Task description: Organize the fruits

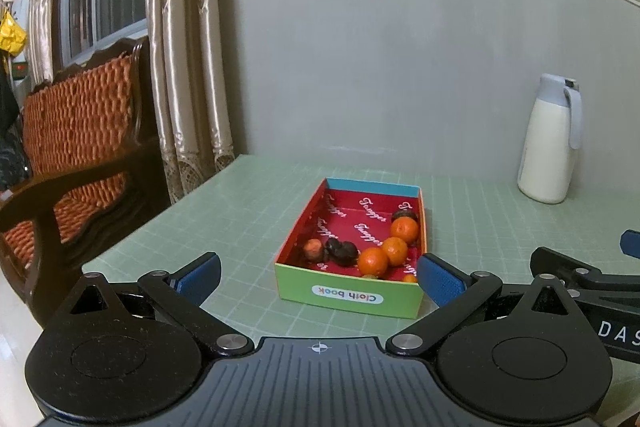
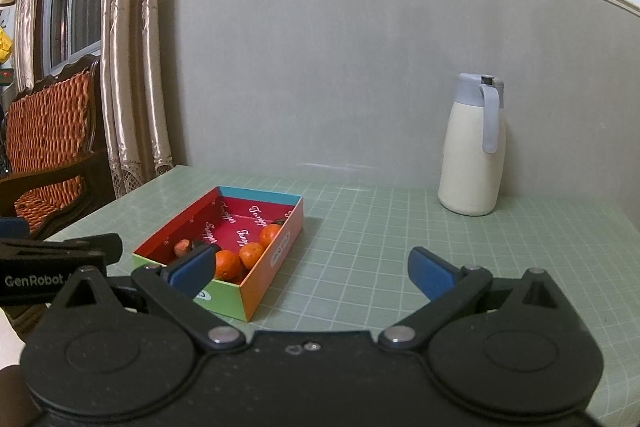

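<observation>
Currently both claws spread wide, pinching nothing: left gripper [image 1: 320, 277] hovering just short of the box's near wall, right gripper [image 2: 310, 269] off to the box's right over bare mat [image 2: 360, 247].

Fruit all inside the box [image 1: 350, 293] — none loose on the mat in either view. Three oranges [image 1: 394, 251] bunched along the right wall, touching or nearly so; a dark wrinkled pair [image 1: 340, 251] mid-box, a brownish piece [image 1: 312, 248] left of them, another dark one [image 1: 404, 215] behind the far orange. Something small and orange at the near right corner, mostly hidden by the wall — maybe a fourth orange, hard to tell.

Handling, judged from looks:
- Oranges: round, smooth, firm but bruisable, light. Best pinched across the widest part, moderate squeeze; likely to roll if nudged.
- Dark pieces: shrivelled, probably soft and irregular — low, gentle pinch.
- Box: thin glossy card, open top, red printed lining, green front wall, orange side. Light, likely to slide on the mat if bumped; walls will flex.

Mat: pale green, gridded, flat. White jug [image 2: 472, 151] with grey lid and handle standing well apart by the wall.
</observation>
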Demonstrator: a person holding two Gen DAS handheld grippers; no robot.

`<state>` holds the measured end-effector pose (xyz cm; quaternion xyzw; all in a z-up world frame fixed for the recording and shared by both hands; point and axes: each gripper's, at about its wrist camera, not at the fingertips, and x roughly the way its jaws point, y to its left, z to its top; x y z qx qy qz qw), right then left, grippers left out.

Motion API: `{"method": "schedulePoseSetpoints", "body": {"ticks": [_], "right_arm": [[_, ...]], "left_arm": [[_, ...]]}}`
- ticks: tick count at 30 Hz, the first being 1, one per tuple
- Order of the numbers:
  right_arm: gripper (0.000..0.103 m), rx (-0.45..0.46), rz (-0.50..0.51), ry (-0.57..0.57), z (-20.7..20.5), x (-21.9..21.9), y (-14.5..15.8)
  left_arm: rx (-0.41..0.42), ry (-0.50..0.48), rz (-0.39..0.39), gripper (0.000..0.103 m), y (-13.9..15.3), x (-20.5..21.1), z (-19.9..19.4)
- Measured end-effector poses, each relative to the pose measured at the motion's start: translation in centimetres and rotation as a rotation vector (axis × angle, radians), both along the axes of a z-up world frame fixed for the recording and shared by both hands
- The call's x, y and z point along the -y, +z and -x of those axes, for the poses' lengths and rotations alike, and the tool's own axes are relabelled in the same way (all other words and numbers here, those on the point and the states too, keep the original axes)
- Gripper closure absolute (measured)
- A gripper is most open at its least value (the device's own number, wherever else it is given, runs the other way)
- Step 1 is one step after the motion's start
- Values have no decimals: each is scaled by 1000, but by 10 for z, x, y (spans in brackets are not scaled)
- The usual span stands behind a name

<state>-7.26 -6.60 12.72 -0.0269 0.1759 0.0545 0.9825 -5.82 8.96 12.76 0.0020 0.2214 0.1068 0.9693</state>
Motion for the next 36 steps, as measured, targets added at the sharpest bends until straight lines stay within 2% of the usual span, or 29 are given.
{"method": "schedulePoseSetpoints", "body": {"ticks": [28,33,36], "right_arm": [[0,7,-26,-12,-6,1,5],[0,10,-39,-7,-9,3,4],[0,-1,-43,-12,-16,6,2]], "left_arm": [[6,-13,-6,0,1,2,-11],[14,-35,26,0,-1,-1,-17],[16,-32,15,0,-2,2,-23]]}}
